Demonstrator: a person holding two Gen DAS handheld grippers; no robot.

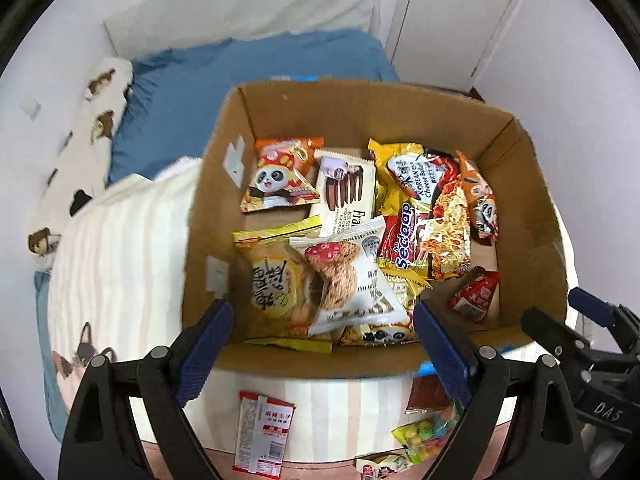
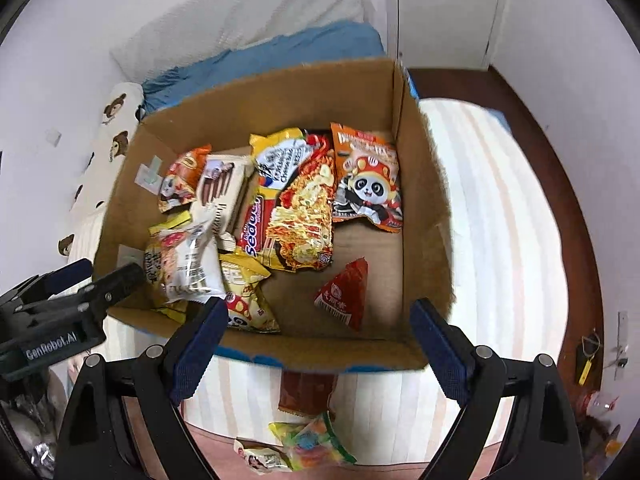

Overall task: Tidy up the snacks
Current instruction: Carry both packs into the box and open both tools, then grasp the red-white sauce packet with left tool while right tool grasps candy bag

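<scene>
A cardboard box (image 1: 280,108) sits on a bed with a pale striped cover (image 1: 120,248), and most of the snacks lie inside it. Along the left side are a yellow cracker pack (image 1: 276,284) and a white cookie pack (image 1: 352,280), the white one resting on top of the yellow; behind them lie an orange panda pack (image 1: 280,176) and a white chocolate-stick pack (image 1: 344,192). In the middle is a red and yellow noodle pack (image 2: 296,212), with a second panda pack (image 2: 368,180) just beside it toward the right wall. A small red triangular pack (image 2: 344,296) lies alone on the bare box floor near the front. The left tongs (image 1: 322,344) hang above the box's front left corner, released and holding nothing; the right tongs (image 2: 316,340) hang over the front wall, likewise spread wide and empty. On the bed in front of the box lie a red and white sachet (image 1: 262,436), a brown pack (image 2: 306,392), a bag of coloured candies (image 2: 316,444) and a small white pack (image 2: 260,458).
</scene>
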